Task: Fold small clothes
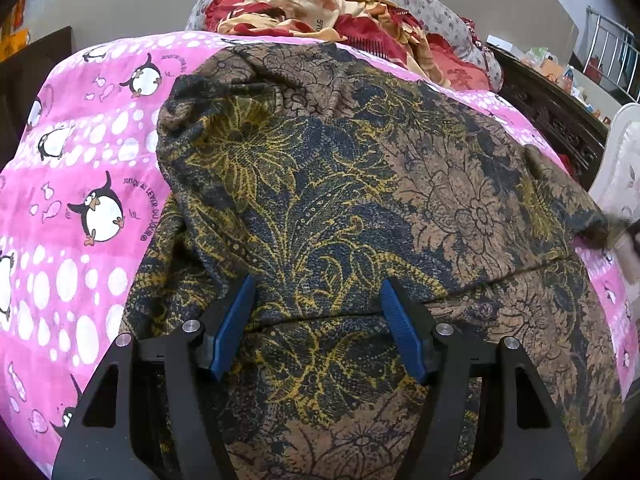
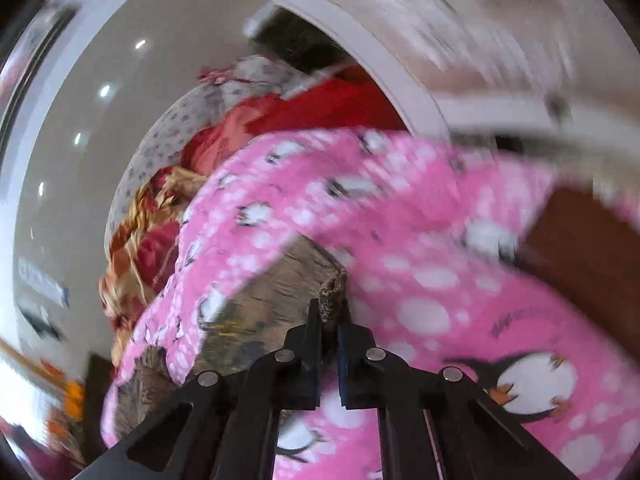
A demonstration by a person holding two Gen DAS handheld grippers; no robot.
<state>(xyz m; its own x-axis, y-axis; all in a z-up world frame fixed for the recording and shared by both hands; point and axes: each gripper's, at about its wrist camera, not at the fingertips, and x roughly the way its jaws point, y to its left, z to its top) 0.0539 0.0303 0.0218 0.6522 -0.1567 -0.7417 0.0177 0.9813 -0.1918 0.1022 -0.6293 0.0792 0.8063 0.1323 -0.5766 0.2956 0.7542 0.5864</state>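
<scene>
While parked over the near half of the garment, left wrist view: left gripper [image 1: 318, 304] pointing down at a dark floral-print top [image 1: 360, 208], blue pads [image 1: 236, 328] spread wide, cloth under and between them but not pinched, nothing held. Spread across the pink penguin bedsheet [image 1: 80, 168], 1 crease running across just past the fingertips, 1 sleeve-like flap trailing toward the right edge by a white chair [image 1: 624, 168]. Pile of red and cream bedding [image 1: 320, 4] well behind, at the far end of the bed.

Right wrist view, badly motion-blurred: right gripper [image 2: 330, 312] closed tight on a small bunched corner of the same floral-print top [image 2: 260, 300], tuft of patterned cloth poking out past the tips. Rest of the fabric trailing left and down over the penguin bedsheet [image 2: 440, 272]. Bedding pile [image 2: 152, 216] at left, white furniture edge above; too smeared for more.

Judged step: mid-fold, right claw carrying 1 corner or sleeve end across the body, left claw idle as anchor candidate.

Next move calls for: carrying the pinched corner over toward the middle of the top, laying it flat along the crease, then releasing. Pressing down or pinching the near hem with the left claw first, to stop the whole piece dragging on the sheet.
</scene>
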